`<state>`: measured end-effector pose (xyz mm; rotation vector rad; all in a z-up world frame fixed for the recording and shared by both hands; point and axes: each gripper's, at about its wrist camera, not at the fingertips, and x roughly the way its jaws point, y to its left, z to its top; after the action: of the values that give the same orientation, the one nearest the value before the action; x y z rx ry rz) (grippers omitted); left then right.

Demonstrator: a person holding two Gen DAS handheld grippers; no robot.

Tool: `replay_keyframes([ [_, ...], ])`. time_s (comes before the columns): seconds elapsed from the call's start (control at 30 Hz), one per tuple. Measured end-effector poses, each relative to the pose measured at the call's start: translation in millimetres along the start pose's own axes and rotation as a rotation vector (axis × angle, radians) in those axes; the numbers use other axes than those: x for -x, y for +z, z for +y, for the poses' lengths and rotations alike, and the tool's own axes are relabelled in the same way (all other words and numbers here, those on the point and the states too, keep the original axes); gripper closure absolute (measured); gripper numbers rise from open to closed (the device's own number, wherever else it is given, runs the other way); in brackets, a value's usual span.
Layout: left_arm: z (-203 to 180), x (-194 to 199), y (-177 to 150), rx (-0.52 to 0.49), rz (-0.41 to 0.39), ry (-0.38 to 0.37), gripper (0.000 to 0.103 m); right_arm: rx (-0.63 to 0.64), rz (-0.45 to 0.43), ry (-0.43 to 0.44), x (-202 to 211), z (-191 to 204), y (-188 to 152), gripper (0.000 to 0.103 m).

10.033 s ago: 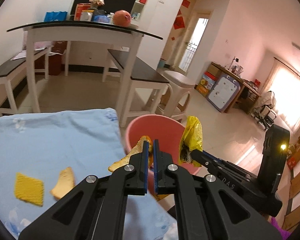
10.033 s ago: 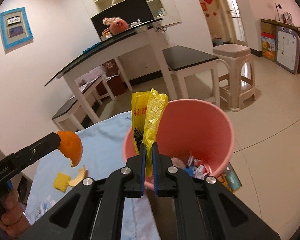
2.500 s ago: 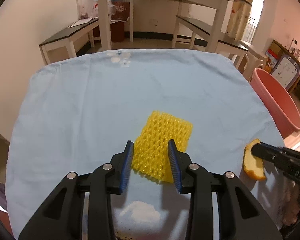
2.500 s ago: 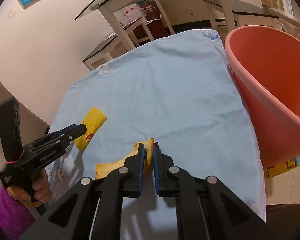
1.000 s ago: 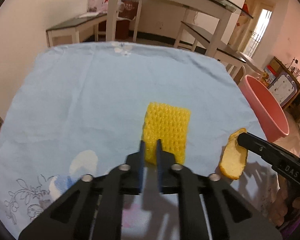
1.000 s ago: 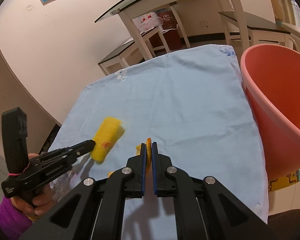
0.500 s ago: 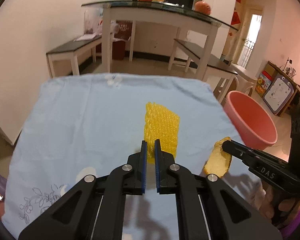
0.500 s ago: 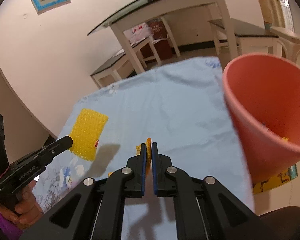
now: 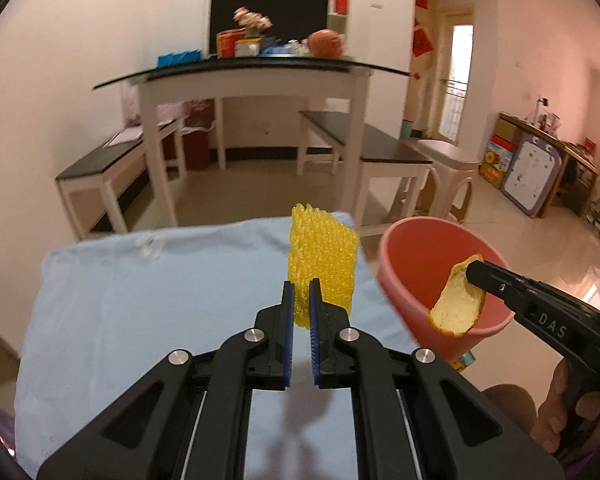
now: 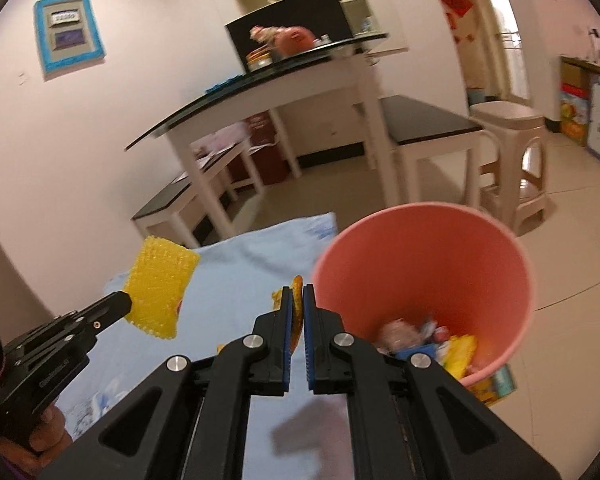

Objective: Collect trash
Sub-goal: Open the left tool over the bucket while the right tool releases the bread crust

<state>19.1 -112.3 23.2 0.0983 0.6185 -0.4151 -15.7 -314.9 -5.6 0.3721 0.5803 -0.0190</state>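
While the left gripper [image 9: 299,304] is clamped on the bottom edge of that squishy, featherlight yellow foam net [image 9: 323,265], the right gripper [image 10: 298,307] pinches a stiff-ish orange peel [image 9: 457,304] beside the pink bin [image 10: 428,264], over the blue cloth [image 9: 148,304].

From the right wrist view, the right hand-held gripper [image 10: 298,304] hides most of the pale orange peel strip [image 10: 297,286]; only a sliver shows at 12 o'clock between its fingers. Scraps inside the round pink plastic bin [image 10: 516,264] are blurred and partly covered. Items on the far black-topped white desk [image 9: 252,70] are too smeared to identify.
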Motion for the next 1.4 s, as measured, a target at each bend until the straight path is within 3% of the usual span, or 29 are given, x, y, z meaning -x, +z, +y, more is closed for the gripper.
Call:
replay_keyframes([
  [0.53,-85.3,-38.3,32.5,-0.073,-0.021,-0.129,0.097,-0.024,-0.032,-0.181,1.7,-72.8,16.5,0.098],
  [0.77,-112.2,-67.6,35.3,-0.08,0.017,-0.187,0.096,-0.044,-0.023,-0.216,-8.4,-94.9,16.1,0.098],
  [1.23,-117.5,-116.5,18.6,-0.032,0.133,-0.294,0.096,-0.069,0.016,-0.243,-40.2,-124.7,13.2,0.098],
  [1.4,-116.7,-123.9,15.8,-0.008,0.157,-0.303,0.091,-0.079,0.018,-0.238,-41.8,-128.0,11.6,0.092],
])
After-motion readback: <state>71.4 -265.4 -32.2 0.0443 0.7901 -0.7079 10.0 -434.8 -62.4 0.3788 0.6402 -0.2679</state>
